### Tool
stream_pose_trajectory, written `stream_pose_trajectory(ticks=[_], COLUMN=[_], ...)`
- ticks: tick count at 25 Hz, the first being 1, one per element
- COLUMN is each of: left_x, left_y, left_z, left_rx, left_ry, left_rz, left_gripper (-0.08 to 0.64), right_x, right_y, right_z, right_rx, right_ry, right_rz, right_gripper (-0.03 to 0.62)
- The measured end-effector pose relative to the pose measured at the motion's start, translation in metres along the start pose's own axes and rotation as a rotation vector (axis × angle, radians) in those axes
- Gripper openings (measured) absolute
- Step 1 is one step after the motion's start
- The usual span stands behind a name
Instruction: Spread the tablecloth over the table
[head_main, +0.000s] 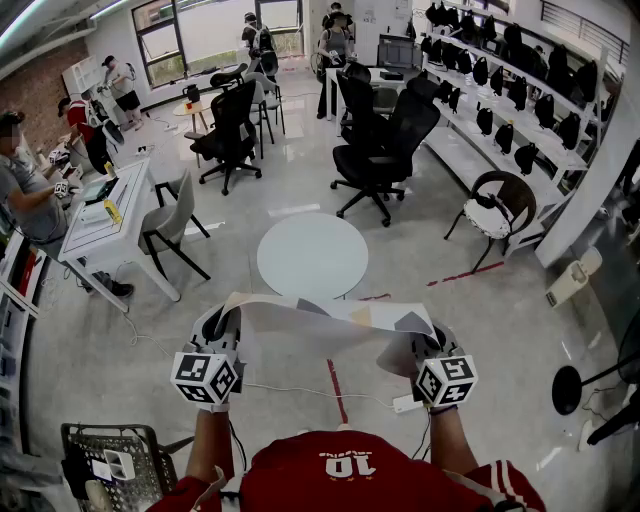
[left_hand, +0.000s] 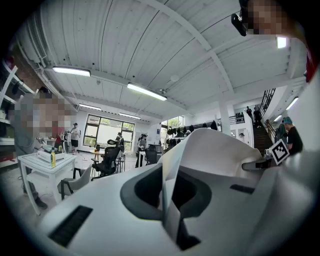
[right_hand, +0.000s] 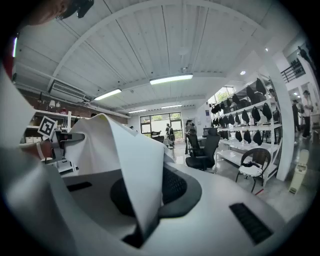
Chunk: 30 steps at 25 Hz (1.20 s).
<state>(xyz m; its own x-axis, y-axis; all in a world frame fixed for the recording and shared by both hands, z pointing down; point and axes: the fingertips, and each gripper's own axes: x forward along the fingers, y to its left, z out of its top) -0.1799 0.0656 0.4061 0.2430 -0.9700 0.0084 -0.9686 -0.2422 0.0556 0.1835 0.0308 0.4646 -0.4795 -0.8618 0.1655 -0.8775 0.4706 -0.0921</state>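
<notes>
1. The tablecloth (head_main: 330, 325) is up in the air, stretched between the two grippers in front of the person's red shirt (head_main: 350, 475). It isn't on anything.
2. The left gripper (head_main: 224, 322) has its jaws pressed together on the cloth's left end. In the left gripper view a thin fold of white fabric runs straight down into the slot between them and billows up to the right.
3. Same deal for the right gripper (head_main: 432, 338): its jaws are clamped on the right end. In the right gripper view the sheet rises out of the pinch like a tent.
4. The cloth is whitish with grey and beige patches. It sags and folds over itself in the middle, and the right corner droops below the grip.
5. The round white table (head_main: 312, 255) stands on the floor just ahead. In the head view the cloth's far edge lines up about with the table's near edge, but none of the cloth lies on the top, which is bare.
6. Black office chairs (head_main: 385, 140) sit past the table's far edge.
7. Off to the left there's a white desk (head_main: 105, 210) with a grey chair (head_main: 170, 225) beside it.
8. A wire cart (head_main: 110, 465) is down by the person's left side.
</notes>
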Motion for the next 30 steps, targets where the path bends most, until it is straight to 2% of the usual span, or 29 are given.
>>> stream_pose_trajectory(ticks=[23,30], left_x=[0.006,0.002], left_y=[-0.004,-0.002], left_z=[0.003,0.002], left_rx=[-0.024,-0.016], left_ry=[-0.002,-0.003], left_rz=[0.009,0.006], left_gripper=[0.009,0.009], right_x=[0.002,-0.001], right_y=[-0.008,-0.003], right_z=[0.011,0.008], right_rx=[-0.033,-0.013], right_ry=[-0.003,-0.013], right_rz=[0.008,0.007], right_gripper=[0.015,0.015])
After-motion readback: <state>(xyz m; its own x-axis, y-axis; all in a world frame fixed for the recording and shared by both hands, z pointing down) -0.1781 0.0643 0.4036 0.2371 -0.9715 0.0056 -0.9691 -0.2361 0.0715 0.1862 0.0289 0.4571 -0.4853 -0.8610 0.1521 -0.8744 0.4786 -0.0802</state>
